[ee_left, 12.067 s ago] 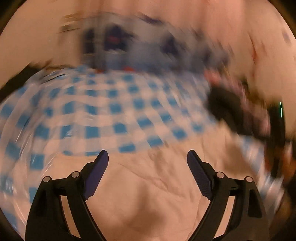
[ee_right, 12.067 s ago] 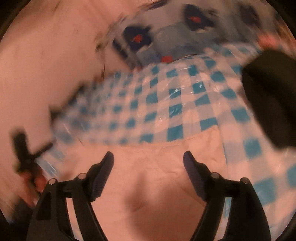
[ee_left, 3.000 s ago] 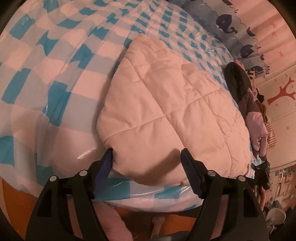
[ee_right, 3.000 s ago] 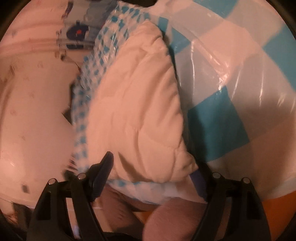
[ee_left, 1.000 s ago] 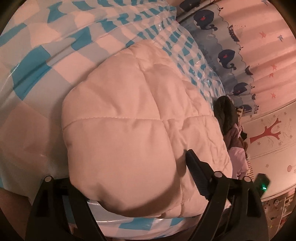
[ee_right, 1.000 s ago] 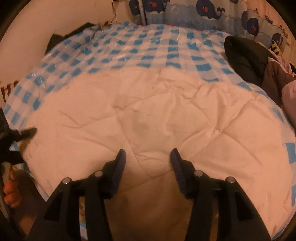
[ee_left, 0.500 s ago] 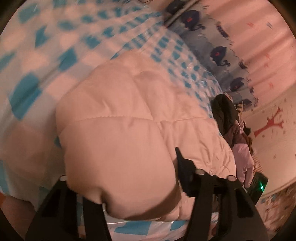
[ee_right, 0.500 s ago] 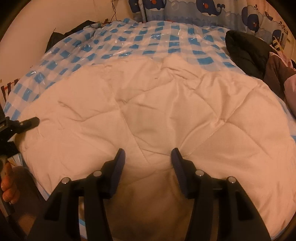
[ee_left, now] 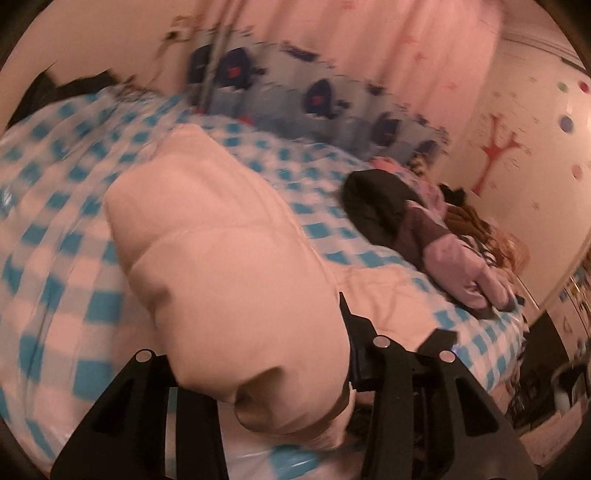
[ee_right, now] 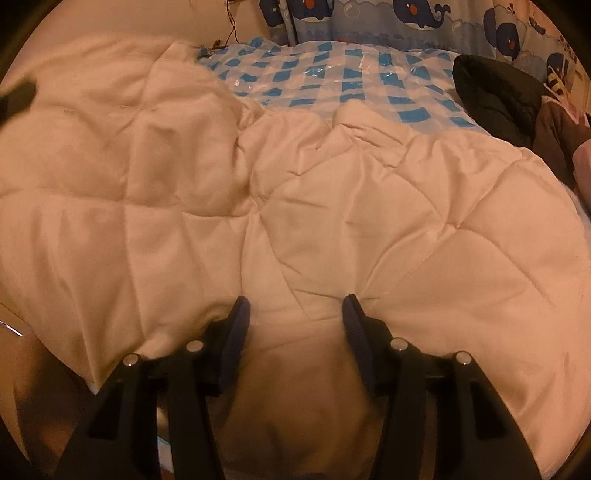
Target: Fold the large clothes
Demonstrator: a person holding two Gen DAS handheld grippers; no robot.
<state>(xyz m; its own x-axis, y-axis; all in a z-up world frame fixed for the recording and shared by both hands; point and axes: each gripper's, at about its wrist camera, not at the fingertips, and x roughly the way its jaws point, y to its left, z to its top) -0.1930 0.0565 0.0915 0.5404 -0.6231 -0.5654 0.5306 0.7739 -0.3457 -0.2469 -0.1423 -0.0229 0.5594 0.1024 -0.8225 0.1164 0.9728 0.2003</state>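
A cream quilted comforter [ee_right: 332,206] lies spread over the near part of a bed covered in a blue-and-white checked plastic sheet [ee_right: 332,74], its stitched diamond panels puffed and creased; it reaches the bed's near edge and leaves the checked sheet bare toward the far edge. Its left side is raised off the bed in a thick billowing fold, which in the left wrist view rises as a bulging roll of comforter [ee_left: 229,266] from the near edge toward the middle of the bed. The left gripper [ee_left: 258,369] has this bunched edge packed between its jaws, which are closing on it; the fabric swells over and hides the left finger and most of the right one, and the view is smeared with motion. The right gripper [ee_right: 295,317] is over the comforter at the near edge with its jaws partly apart and a hump of the fabric lying between its blue-padded fingers [ee_right: 236,325]; whether the pads are pressing on it cannot be told. Along the bed's right edge lies a pile of other clothes: a black jacket [ee_left: 373,206], a brown and pink garment [ee_left: 454,266]. Behind the far edge hangs a curtain printed with whales [ee_right: 424,18], and a red tree decal [ee_left: 495,155] marks the wall to the right.
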